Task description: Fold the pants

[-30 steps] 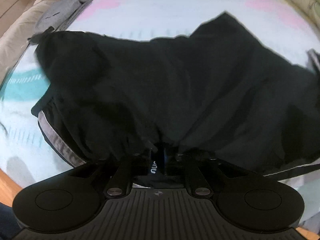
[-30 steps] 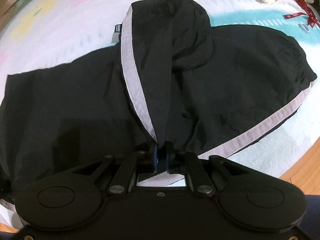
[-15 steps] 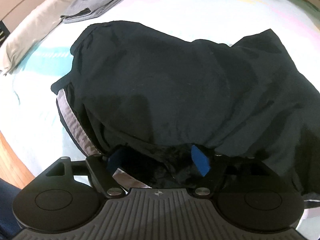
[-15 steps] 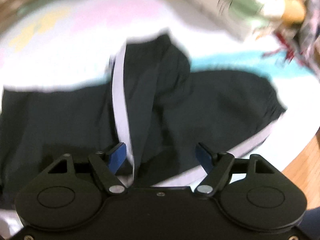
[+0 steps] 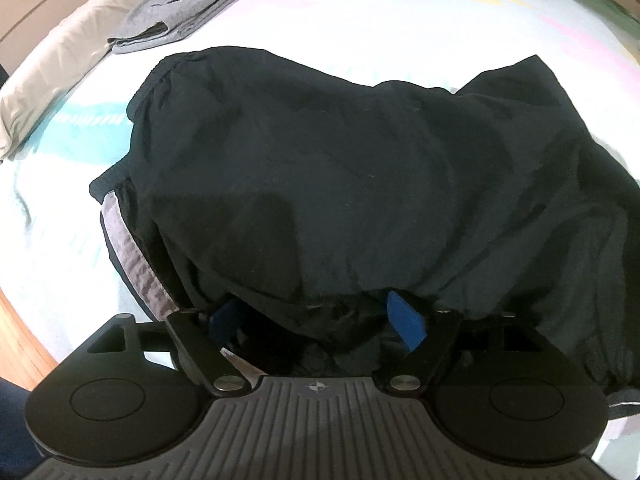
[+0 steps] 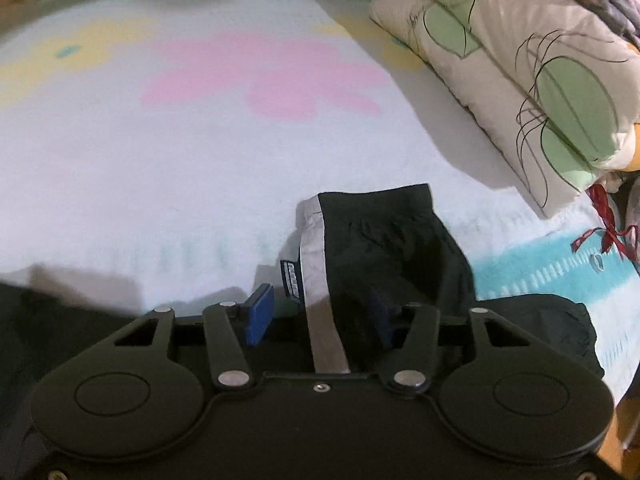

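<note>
On the pastel bedsheet (image 5: 400, 20), the black pants (image 5: 340, 168) lay doubled over in a loose mound, nearer than the folded grey garment (image 5: 188, 8). The left gripper (image 5: 316, 320) and right gripper (image 6: 316, 312) both stood spread wide, holding nothing, apparently so the fold could settle. A grey side stripe (image 6: 320, 304) ran between the right gripper's blue pads (image 6: 260, 312); the fabric looked thin and crinkled.

A pastel bedspread (image 5: 400, 12) with pink, yellow and teal patches covers the bed, edged by wooden floor (image 5: 20, 336). A beige pillow (image 5: 60, 64) and folded grey garment (image 5: 188, 4) lie far left. A leaf-print cushion (image 6: 520, 80) rests far right, beside a red ribbon (image 6: 608, 228).
</note>
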`<action>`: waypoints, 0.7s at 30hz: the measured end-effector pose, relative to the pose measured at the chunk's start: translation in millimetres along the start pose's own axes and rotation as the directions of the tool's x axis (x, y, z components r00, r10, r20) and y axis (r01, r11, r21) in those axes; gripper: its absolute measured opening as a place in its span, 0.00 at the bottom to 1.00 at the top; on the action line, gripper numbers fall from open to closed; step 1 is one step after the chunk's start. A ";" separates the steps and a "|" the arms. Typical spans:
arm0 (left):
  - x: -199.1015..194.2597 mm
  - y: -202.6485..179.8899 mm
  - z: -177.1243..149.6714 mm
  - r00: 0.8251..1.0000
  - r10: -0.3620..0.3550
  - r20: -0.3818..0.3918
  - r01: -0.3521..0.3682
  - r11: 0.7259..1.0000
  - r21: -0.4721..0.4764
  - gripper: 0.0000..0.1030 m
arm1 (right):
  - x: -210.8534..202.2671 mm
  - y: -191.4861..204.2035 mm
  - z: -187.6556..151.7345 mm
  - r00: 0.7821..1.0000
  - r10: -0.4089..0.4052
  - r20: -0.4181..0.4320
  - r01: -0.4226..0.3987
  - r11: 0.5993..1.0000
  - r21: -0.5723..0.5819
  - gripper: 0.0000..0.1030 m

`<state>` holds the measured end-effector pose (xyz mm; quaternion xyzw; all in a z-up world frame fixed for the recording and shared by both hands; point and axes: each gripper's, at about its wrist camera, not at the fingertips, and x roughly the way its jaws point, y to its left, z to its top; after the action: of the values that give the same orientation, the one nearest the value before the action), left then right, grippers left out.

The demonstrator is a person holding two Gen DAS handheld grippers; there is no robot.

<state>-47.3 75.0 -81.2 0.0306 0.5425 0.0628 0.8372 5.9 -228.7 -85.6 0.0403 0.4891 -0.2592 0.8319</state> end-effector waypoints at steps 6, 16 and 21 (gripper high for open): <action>1.4 -0.7 1.0 1.000 0.010 0.006 -0.010 1.000 0.007 0.81 | 13.4 -4.8 -3.9 0.998 -0.038 -0.050 0.039 0.999 0.018 0.28; 0.2 0.6 -0.6 1.000 0.011 0.008 -0.011 1.000 0.006 0.81 | -37.0 -123.1 -12.3 0.997 -0.001 -0.082 0.013 0.989 0.149 0.15; -0.7 -0.8 -0.8 1.000 0.021 0.008 -0.021 1.000 0.009 0.81 | -32.3 -203.6 -42.4 0.983 0.001 -0.182 0.049 0.962 0.269 0.15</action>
<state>-48.2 74.1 -81.0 0.0403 0.5391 0.0687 0.8385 -136.1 -378.0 -42.7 0.1714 0.5226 -0.3293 0.7675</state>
